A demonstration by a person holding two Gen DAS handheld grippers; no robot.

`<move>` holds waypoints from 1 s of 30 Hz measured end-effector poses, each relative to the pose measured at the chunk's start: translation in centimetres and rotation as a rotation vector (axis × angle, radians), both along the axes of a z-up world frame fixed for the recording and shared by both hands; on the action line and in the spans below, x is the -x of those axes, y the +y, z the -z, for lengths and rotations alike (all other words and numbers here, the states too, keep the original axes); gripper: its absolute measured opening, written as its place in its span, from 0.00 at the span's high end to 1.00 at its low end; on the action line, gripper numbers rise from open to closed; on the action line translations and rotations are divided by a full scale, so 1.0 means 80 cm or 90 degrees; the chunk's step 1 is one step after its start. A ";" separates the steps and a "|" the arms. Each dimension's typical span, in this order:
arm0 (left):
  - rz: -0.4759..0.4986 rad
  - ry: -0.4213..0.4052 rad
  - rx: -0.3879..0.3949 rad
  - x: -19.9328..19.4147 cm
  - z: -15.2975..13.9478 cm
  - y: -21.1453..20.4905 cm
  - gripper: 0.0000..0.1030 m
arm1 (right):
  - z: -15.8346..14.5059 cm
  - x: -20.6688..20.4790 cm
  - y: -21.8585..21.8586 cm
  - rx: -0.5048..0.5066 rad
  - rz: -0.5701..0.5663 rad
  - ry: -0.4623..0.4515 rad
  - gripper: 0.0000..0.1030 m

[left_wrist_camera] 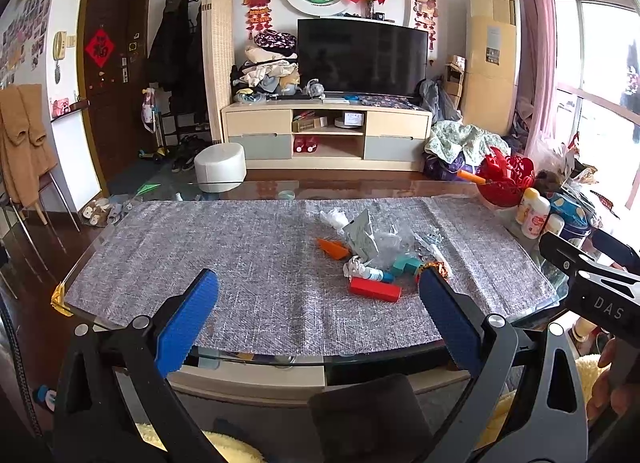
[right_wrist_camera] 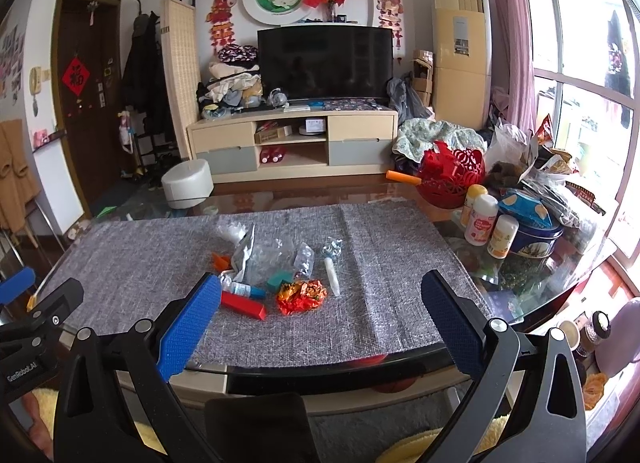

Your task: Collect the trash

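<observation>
Two handheld grippers hover at the near edge of a living-room table, both with their blue-padded fingers spread wide and holding nothing. The left gripper (left_wrist_camera: 318, 295) hangs above the near edge of the grey cloth mat (left_wrist_camera: 200, 247), its right pad (left_wrist_camera: 448, 315) lined up just near and right of a red box (left_wrist_camera: 374, 289). The right gripper (right_wrist_camera: 320, 299) sits beside it, its left pad (right_wrist_camera: 190, 321) overlapping the near-left end of the same red box (right_wrist_camera: 244, 305) in that view.

The trash lies in a loose heap at the middle of the mat, apart from both tools. In the right wrist view, a crumpled orange-and-red wrapper (right_wrist_camera: 302, 295) sits just right of the red box, with a white tube (right_wrist_camera: 333, 277) to its right. Farther back are a teal block (right_wrist_camera: 280, 278), clear plastic bags (right_wrist_camera: 276, 253), a silvery foil pouch (right_wrist_camera: 244, 253) and an orange scrap (right_wrist_camera: 221, 261) at the far left of the pile.

At the right end of the glass table (right_wrist_camera: 532, 303) stand white bottles (right_wrist_camera: 482, 225), a blue tin (right_wrist_camera: 534, 239) and a red cut-out basket (right_wrist_camera: 450, 177). A dark television (right_wrist_camera: 324, 63) on a pale cabinet (right_wrist_camera: 292, 143) fills the far wall.
</observation>
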State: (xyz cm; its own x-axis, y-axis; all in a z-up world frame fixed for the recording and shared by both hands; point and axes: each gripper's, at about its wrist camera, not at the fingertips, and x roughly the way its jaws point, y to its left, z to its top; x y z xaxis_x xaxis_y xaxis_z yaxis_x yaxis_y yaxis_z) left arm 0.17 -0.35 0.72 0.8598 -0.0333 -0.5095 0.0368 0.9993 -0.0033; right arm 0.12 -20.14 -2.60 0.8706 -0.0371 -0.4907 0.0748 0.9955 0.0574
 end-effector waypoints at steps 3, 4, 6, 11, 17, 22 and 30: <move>-0.001 0.000 0.000 0.000 -0.001 -0.001 0.08 | 0.000 0.001 0.001 0.000 -0.001 0.000 0.03; -0.001 0.000 0.000 0.000 -0.001 -0.001 0.08 | -0.001 0.001 0.001 0.000 -0.001 0.000 0.03; -0.001 0.000 0.000 0.000 -0.001 -0.001 0.08 | 0.001 -0.001 0.002 -0.001 0.000 0.001 0.03; -0.001 -0.001 -0.001 0.000 -0.001 0.000 0.08 | 0.000 -0.002 0.002 -0.001 0.000 0.002 0.03; 0.000 -0.003 0.000 0.000 -0.001 0.000 0.08 | 0.001 -0.002 0.003 -0.001 0.000 0.001 0.03; -0.001 -0.004 -0.001 0.000 -0.004 0.000 0.08 | 0.001 -0.004 0.004 -0.002 -0.002 0.002 0.03; -0.001 -0.005 -0.001 0.000 -0.003 0.000 0.08 | 0.002 -0.007 0.006 -0.001 -0.004 0.004 0.03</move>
